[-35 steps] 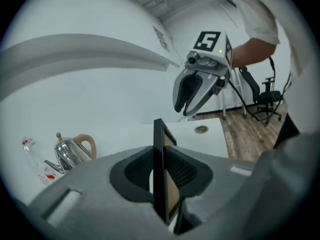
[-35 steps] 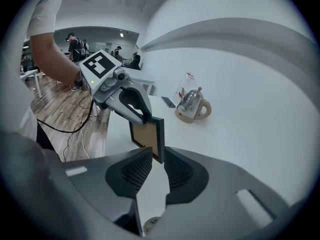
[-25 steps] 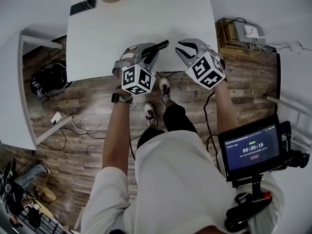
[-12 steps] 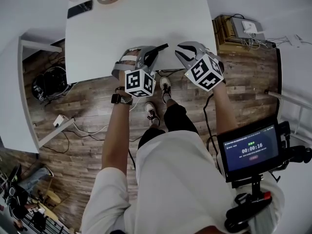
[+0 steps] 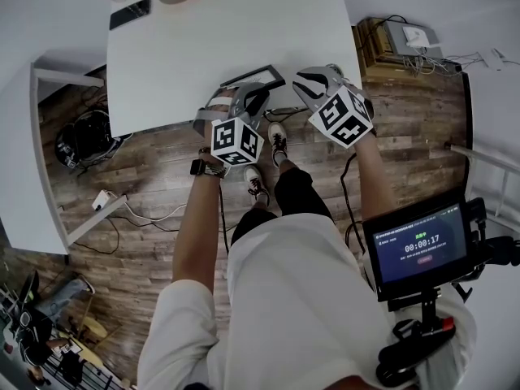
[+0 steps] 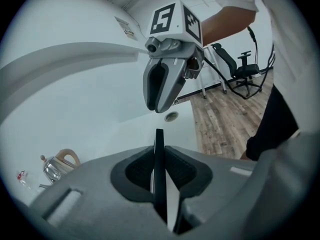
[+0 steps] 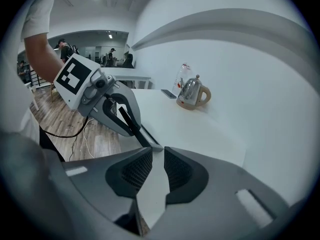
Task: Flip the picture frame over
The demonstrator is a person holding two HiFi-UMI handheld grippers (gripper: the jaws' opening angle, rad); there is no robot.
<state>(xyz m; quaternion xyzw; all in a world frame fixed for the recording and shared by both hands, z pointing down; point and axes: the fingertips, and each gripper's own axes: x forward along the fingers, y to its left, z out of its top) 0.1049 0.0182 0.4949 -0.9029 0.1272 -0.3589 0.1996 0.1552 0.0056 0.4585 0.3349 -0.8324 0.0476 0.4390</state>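
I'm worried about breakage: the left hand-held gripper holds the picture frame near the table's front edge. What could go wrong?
1. The left hand-held gripper, its jaws just closing further, pinches the picture frame only by its thin edge, so it could pivot or slip mid-flip.
2. The frame is near the front edge of the table, above the wooden floor, so a slip may drop it.

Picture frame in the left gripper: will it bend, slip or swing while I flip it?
Probably stiff: the picture frame shows as a straight thin edge between the fingers of the left gripper, with no sag. It may pivot or slip, being pinched at one edge only. Likely light, since one gripper alone tilts it up off the table.
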